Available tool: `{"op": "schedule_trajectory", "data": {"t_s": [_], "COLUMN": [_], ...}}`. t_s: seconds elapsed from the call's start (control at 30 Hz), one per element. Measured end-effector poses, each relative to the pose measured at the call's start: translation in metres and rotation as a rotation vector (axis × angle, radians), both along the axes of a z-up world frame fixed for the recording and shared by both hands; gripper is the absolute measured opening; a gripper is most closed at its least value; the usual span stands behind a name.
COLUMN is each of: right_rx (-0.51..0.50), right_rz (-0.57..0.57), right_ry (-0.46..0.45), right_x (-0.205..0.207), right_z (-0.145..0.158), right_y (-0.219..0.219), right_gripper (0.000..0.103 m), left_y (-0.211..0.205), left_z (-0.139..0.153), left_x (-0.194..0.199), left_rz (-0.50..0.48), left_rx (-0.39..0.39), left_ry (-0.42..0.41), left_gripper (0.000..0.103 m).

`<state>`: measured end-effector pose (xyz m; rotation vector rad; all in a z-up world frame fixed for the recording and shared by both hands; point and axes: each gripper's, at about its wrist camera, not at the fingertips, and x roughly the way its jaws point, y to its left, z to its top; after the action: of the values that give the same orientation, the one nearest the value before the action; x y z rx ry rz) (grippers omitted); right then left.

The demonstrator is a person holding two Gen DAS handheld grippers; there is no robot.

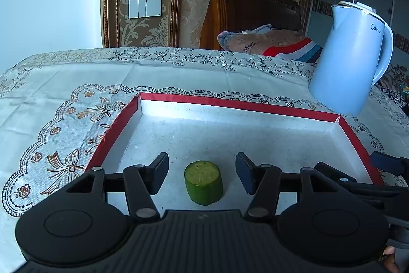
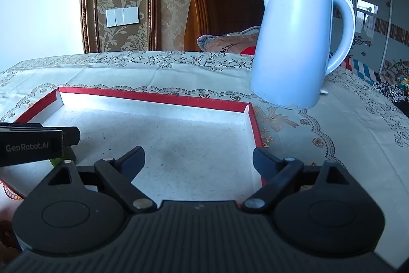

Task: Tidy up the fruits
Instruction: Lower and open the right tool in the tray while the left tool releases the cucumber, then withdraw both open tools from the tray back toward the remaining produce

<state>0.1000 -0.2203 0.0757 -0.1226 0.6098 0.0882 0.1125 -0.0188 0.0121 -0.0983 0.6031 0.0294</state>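
A short green cucumber chunk (image 1: 203, 182) stands cut face up on the white floor of a red-rimmed tray (image 1: 230, 104). My left gripper (image 1: 202, 169) is open, its fingers either side of the chunk and not touching it. My right gripper (image 2: 198, 160) is open and empty over the tray's right part (image 2: 153, 97). In the right wrist view the left gripper (image 2: 38, 142) enters from the left and hides most of the chunk; only a green sliver (image 2: 57, 161) shows. The right gripper's fingertip (image 1: 388, 163) shows at the right edge of the left wrist view.
A pale blue electric kettle (image 1: 350, 60) (image 2: 294, 42) stands on the patterned tablecloth (image 1: 64, 99) just behind the tray's far right corner. A bed with a wooden headboard (image 1: 245, 9) and pillows lies beyond the table.
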Motion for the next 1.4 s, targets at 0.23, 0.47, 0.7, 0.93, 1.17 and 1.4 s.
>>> {"op": "schedule_trajectory", "data": {"t_s": [0.23,0.47,0.7,0.93,1.17,1.4], "right_rx": [0.019,0.054,0.068,0.072,0.072,0.076], "right_rz": [-0.013,-0.022,-0.017,-0.013,-0.021,-0.027], "right_ry": [-0.035,-0.040,-0.068,-0.078,-0.079,-0.079], "right_x": [-0.012,-0.030,-0.052,-0.064,-0.065,-0.068], "right_z": [0.004,0.004,0.006,0.007,0.007,0.007], "right_y": [-0.008,-0.020,-0.026,-0.029,-0.030,-0.032], "right_gripper": [0.095,0.096,0.099,0.100,0.101,0.101], "left_y": [0.011,0.026,0.029,0.047,0.052,0.053], "left_z": [0.007,0.006,0.000,-0.005,-0.012,-0.017], "left_x": [-0.023,-0.053,-0.087,-0.125,-0.134,-0.130], "left_rz": [0.046,0.054,0.059,0.070,0.068,0.073], "left_rx": [0.000,-0.059,-0.002,-0.031,-0.013,-0.008], "left_ry": [-0.080,-0.099,-0.139,-0.165,-0.128,-0.081], "left_gripper": [0.063,0.063,0.063,0.063,0.063,0.063]}}
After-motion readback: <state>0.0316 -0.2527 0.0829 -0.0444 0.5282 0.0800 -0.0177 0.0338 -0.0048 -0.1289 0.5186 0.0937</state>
